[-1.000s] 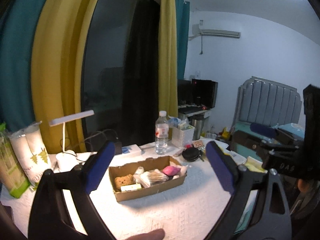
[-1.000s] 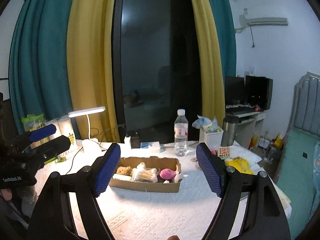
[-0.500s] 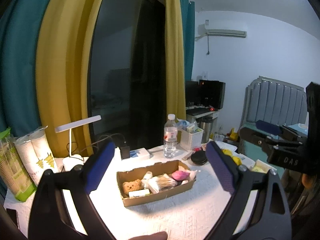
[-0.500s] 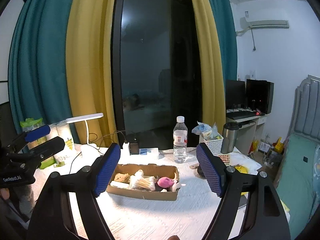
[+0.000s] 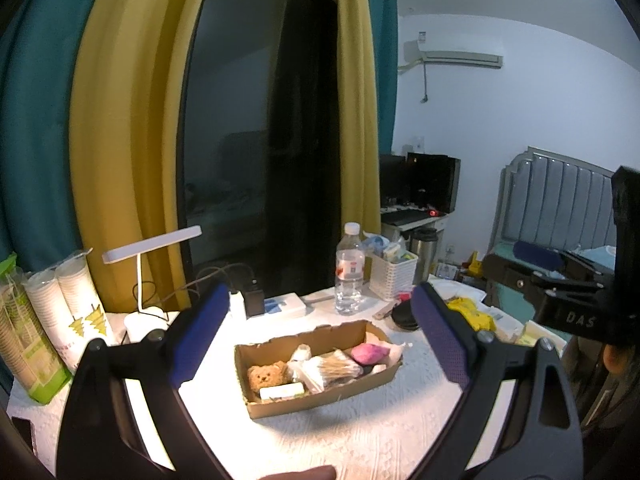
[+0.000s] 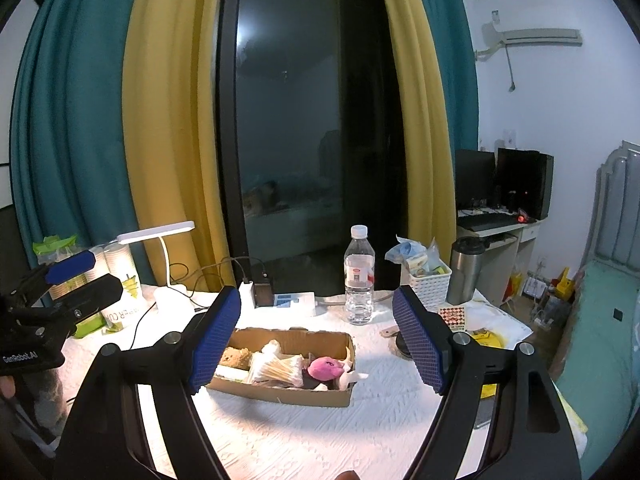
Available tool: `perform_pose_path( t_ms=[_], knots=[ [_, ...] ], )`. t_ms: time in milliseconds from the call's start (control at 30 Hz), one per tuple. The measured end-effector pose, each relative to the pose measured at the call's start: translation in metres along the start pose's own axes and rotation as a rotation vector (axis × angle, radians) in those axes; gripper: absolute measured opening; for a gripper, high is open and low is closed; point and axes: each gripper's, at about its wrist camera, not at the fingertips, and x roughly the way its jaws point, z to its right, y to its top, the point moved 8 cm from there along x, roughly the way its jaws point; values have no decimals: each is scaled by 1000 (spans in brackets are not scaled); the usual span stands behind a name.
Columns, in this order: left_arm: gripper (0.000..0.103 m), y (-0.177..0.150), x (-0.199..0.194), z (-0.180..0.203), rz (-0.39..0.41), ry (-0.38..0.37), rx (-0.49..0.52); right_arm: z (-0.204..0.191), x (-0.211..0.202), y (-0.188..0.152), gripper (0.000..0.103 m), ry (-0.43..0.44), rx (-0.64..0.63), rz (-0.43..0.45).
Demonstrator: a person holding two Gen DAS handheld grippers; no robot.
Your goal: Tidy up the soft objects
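A shallow cardboard box (image 5: 332, 394) (image 6: 280, 394) sits on the white table. It holds a small brown teddy bear (image 5: 265, 376) (image 6: 235, 357), a bag of cotton swabs (image 5: 330, 368) (image 6: 280, 368), a pink plush toy (image 5: 369, 353) (image 6: 326, 368) and a small white box (image 5: 282, 392). My left gripper (image 5: 320, 340) is open and empty, held above and in front of the box. My right gripper (image 6: 316, 340) is open and empty, also above and in front of the box. Each gripper also shows at the edge of the other's view.
Behind the box stand a water bottle (image 5: 350, 270) (image 6: 359, 278), a white desk lamp (image 5: 150, 248) (image 6: 160, 240), a white basket (image 5: 392, 276) (image 6: 425, 280), a steel flask (image 6: 464, 270) and stacked paper cups (image 5: 60, 308). A bed (image 6: 600, 340) lies to the right.
Both grippers have risen and tilted up a little, so the box sits lower in both views. Both stay open and empty.
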Motion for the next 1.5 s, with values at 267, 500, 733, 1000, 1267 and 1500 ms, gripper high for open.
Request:
perform_pose_path(
  t_ms=[267,500,733,1000,1267,1500],
  knots=[
    [94,3,7,0,12,3,1,7,7,-1,81,-3,8,-4],
    [94,3,11,2,6,6,7,9,10,0,81,-7,14,-2],
    [94,2,17,9,-2,-6,4,15,14,1,81,-18,14,-4],
    [94,3,24,13,-12,-17,7,21,17,-1,81,-28,26,-8],
    [94,8,24,8,-1,-19,-3,22,17,-1,81,-31,19,-5],
    [94,8,28,5,-10,-20,0,23,19,0,81,-29,13,-11]
  ],
)
